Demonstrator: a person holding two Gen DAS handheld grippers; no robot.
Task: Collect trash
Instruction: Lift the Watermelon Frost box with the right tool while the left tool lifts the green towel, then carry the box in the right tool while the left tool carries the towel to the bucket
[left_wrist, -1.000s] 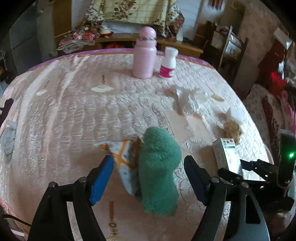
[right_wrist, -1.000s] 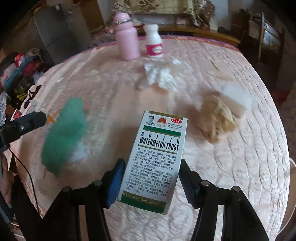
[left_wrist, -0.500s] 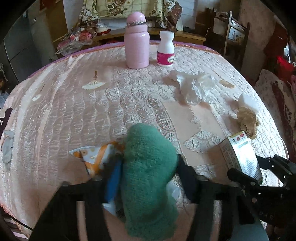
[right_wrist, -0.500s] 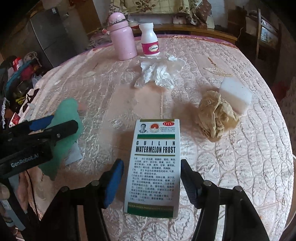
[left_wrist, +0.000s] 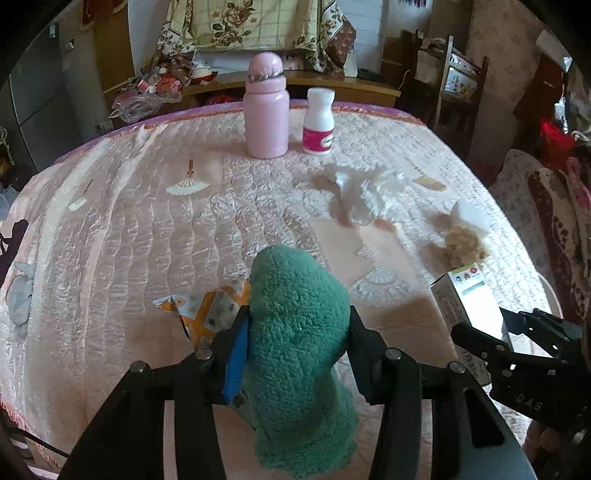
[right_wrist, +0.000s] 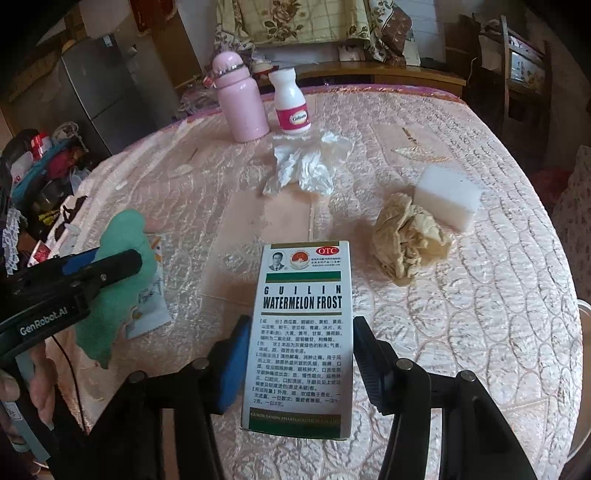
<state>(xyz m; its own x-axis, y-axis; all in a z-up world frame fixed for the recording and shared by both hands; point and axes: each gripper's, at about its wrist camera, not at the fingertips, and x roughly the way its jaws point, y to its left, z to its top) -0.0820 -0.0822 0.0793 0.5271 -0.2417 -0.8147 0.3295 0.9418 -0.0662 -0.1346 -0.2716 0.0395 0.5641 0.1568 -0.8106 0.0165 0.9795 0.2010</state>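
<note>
My left gripper (left_wrist: 295, 343) is shut on a fuzzy green cloth (left_wrist: 299, 354), held above the pink quilted table; it also shows in the right wrist view (right_wrist: 118, 280). An orange-and-white wrapper (left_wrist: 207, 314) lies just left of the cloth. My right gripper (right_wrist: 299, 354) is shut on a white medicine box (right_wrist: 303, 332) marked "Watermelon Frost"; the box also shows in the left wrist view (left_wrist: 469, 295). A crumpled white tissue (right_wrist: 306, 166) lies mid-table. A crumpled tan paper (right_wrist: 406, 240) lies right of the box.
A pink bottle (right_wrist: 240, 103) and a white pill bottle (right_wrist: 291, 103) stand at the far side. A white sponge block (right_wrist: 447, 197) sits beside the tan paper. Chairs and cluttered furniture surround the table (right_wrist: 498, 295).
My left gripper has closed on the green cloth, which stood loose between open fingers a second ago. The right gripper keeps hold of the box and has shifted little.
</note>
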